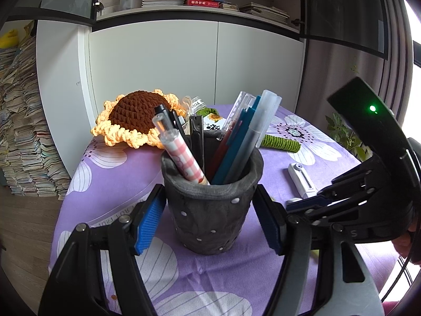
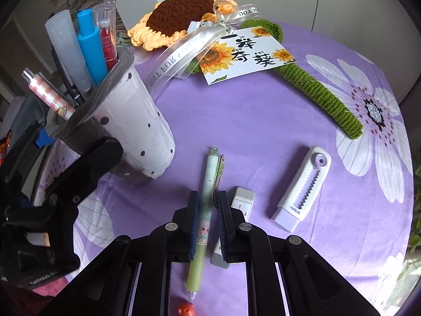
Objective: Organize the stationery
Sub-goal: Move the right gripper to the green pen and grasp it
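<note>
A dotted pen holder (image 1: pixel 210 218) full of several pens (image 1: pixel 236 142) stands on the purple flowered tablecloth (image 1: pixel 118 184). My left gripper (image 1: pixel 210 208) is open, its blue pads either side of the holder, a small gap showing at each side. In the right wrist view the holder (image 2: pixel 136 121) is at the left. My right gripper (image 2: pixel 208 205) has its jaws closed around a green cartoon pen (image 2: pixel 208 202) lying on the cloth. A white eraser (image 2: pixel 243 198) lies just right of it.
A white correction tape (image 2: pixel 305 187) lies to the right. A crochet sunflower (image 2: pixel 181 15) with green stem (image 2: pixel 326 102), ribbon and card (image 2: pixel 247 55) lies at the back. A small orange thing (image 2: pixel 186 309) is by the pen's tip. White cupboards (image 1: pixel 184 60) stand behind.
</note>
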